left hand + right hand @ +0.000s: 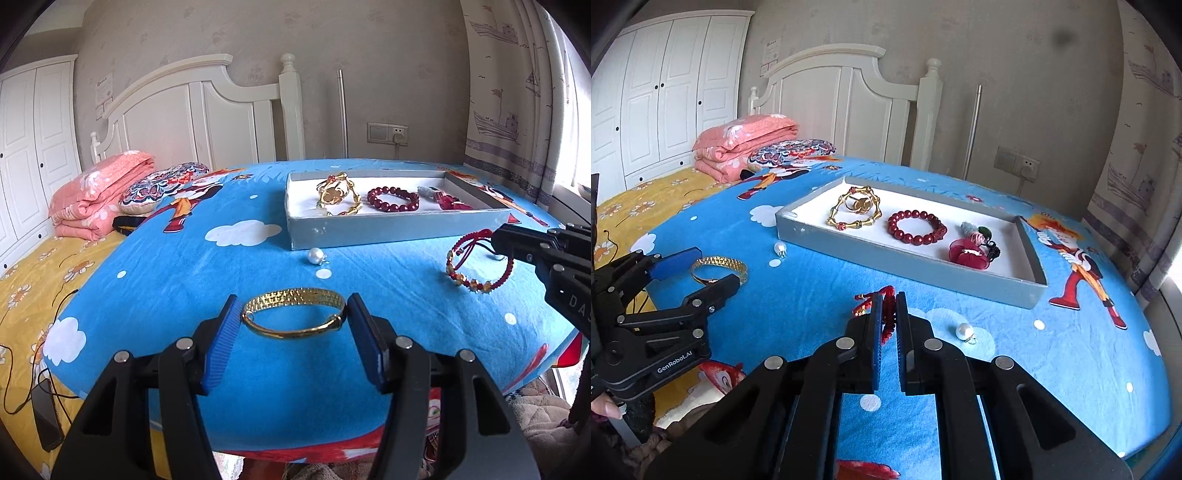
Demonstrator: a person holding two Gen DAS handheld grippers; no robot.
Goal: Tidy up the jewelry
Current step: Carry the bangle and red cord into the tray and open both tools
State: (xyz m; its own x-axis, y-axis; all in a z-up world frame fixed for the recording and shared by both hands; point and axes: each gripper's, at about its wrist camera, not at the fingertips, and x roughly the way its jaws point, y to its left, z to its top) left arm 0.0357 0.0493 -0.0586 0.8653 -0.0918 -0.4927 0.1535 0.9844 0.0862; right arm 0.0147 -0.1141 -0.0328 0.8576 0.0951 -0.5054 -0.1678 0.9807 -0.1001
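Bangles getting sorted into the tray (1030, 291) up ahead.
Left gripper (291, 314) spread wide around the gold bangle (293, 314); right gripper (888, 306) pinched narrow on the red cord bracelet (478, 258), ready to lift.

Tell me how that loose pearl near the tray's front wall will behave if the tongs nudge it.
The pearl looks round and glossy, so it will probably roll or slip from the pads. Its small metal loop may stop the roll. The soft blue sheet should slow it too.
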